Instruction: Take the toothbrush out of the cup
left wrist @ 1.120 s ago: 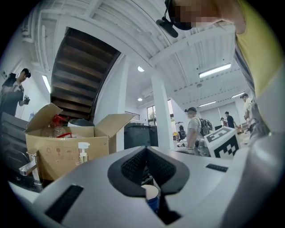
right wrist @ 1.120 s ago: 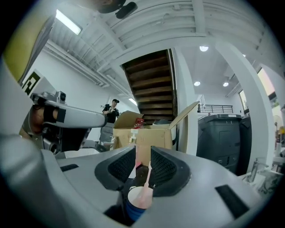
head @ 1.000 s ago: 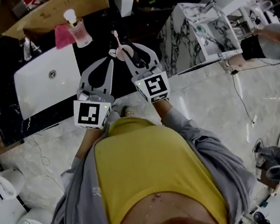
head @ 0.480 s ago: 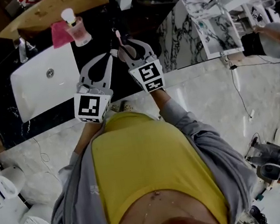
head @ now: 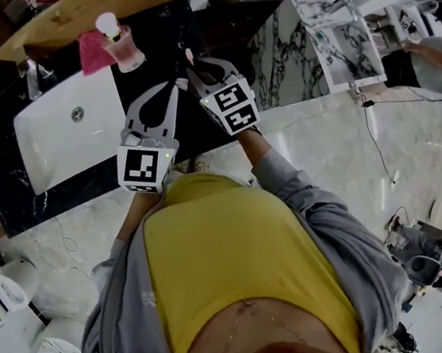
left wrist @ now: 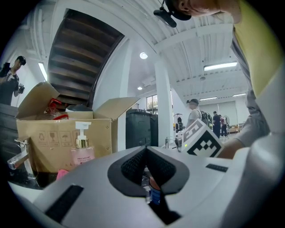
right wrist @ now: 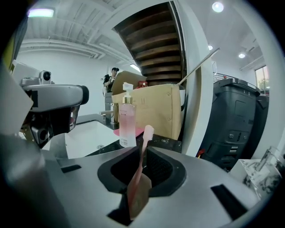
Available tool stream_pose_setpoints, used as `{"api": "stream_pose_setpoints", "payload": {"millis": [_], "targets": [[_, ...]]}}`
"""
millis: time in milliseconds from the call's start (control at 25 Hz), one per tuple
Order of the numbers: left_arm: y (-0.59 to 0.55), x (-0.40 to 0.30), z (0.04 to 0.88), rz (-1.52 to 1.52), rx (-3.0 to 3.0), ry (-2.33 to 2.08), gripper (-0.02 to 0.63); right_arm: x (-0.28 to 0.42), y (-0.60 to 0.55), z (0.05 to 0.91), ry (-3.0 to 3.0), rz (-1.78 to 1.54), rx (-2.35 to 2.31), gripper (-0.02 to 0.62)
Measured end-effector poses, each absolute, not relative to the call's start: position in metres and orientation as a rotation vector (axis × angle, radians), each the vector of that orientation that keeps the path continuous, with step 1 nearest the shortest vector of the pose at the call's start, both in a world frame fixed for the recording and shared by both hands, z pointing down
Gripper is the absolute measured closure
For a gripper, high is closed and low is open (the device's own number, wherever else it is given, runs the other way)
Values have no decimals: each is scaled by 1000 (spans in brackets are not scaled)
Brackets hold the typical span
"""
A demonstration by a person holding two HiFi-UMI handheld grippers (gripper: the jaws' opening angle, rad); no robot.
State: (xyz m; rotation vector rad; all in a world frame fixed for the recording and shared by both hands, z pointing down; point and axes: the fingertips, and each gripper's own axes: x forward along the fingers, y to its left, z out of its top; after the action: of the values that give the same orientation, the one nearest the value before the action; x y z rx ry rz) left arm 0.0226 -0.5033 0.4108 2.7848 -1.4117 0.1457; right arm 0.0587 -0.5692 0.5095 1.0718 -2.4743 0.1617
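— What is the right gripper (right wrist: 141, 149) doing?
— Its jaws have just been closing, and they now pinch the handle of the pink toothbrush (right wrist: 142, 156). The bristle head sticks up past the fingertips. The lower end sits in the cup (right wrist: 139, 198), which shows in the hollow between the two fingers, behind their tips.
— And the left gripper (left wrist: 145, 149)?
— It is clenched, tips together, with nothing grasped, just beside the right fingers. A pink soap bottle (right wrist: 127, 127) stands beyond the right fingertips, well apart.

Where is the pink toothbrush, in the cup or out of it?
In the cup. The toothbrush stands upright with its lower end down inside the cup, and its bristle end pokes up above the rim.
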Motion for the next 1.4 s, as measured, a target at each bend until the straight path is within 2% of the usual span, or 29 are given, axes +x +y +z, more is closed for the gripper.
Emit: {"api": "stream_pose_setpoints", "payload": {"millis": [240,600,1040,1400], "targets": [[-504,20,411,135,2779,-1418,604,62,-570,499,-2524,236,1092,569],[-496,24,403,122,2799,-1400,604,72,-562,448,-2627,208,1204,571],[-493,28,379,65,2841,-1432,604,102,-528,343,-2739,-17,1457,571],[-495,34,352,32,2877,-1455,604,135,-493,307,-2666,-218,1694,571]]}}
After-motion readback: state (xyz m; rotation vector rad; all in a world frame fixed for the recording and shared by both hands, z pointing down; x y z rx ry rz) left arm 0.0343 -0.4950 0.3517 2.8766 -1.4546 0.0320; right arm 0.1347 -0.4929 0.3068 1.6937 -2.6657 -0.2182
